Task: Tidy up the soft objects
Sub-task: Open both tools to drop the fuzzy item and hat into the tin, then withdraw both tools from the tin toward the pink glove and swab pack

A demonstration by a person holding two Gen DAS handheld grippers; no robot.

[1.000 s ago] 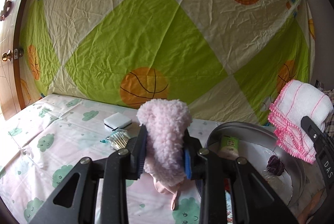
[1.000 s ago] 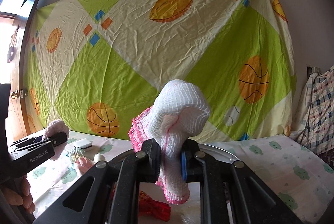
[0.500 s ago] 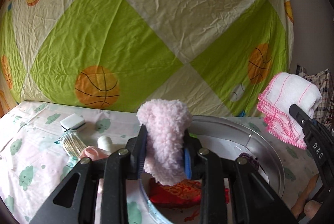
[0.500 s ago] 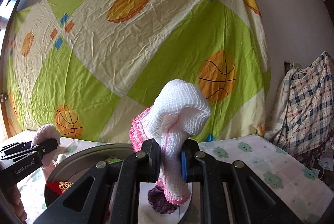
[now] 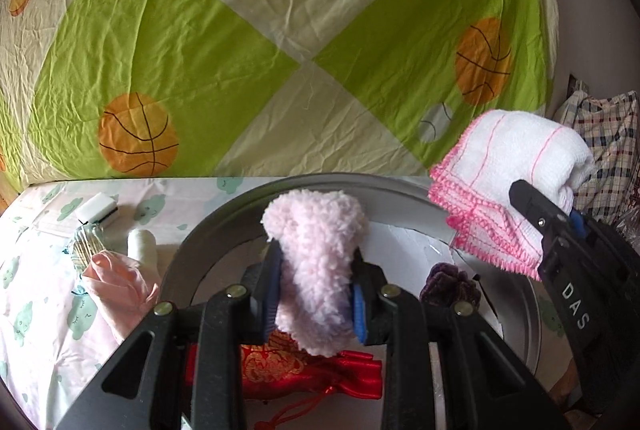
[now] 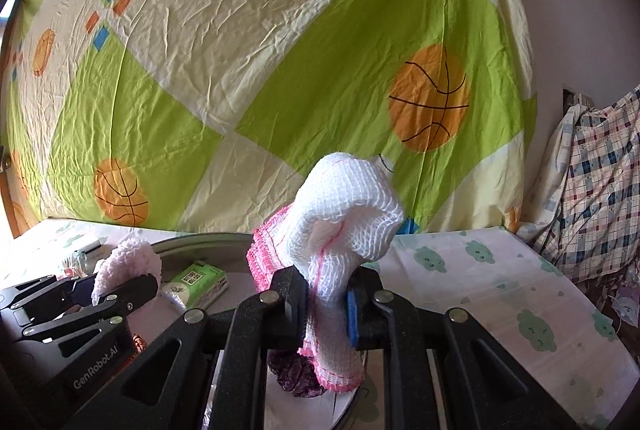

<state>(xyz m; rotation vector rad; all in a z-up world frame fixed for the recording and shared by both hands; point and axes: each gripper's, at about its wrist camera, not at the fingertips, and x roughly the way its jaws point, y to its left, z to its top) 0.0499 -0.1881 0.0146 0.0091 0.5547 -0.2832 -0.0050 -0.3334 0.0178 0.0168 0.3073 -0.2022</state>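
Left gripper [image 5: 316, 294]: pinching the fluffy pink piece [image 5: 316, 262], held over the metal basin [image 5: 224, 222], toward its 9 o'clock side.
Right gripper [image 6: 326, 304]: clamped on the folded white cloth with pink edging [image 6: 344, 226], over the basin's 3 o'clock side.
Already in the basin: a red pouch [image 5: 304, 366], a purple scrunchie [image 5: 450, 284], a green tissue pack [image 6: 198, 282].
Left outside, at 9 o'clock of the basin: a pink fabric item [image 5: 116, 282], a white roll [image 5: 142, 242], a sponge [image 5: 98, 209].
Risk, snagging: the fleece and the open weave could likely cling to the blue pads when the jaws part, so a piece may lift back out.
Risk, collision: both tools share the same basin, so they could knock together.
Risk, misplaced drop: the cloth's loose end hangs near the rim and might drape over it.
Hidden: the basin floor beneath both tools; the lower end of each held piece.
Unclear: what the fluffy piece is, perhaps a sock.
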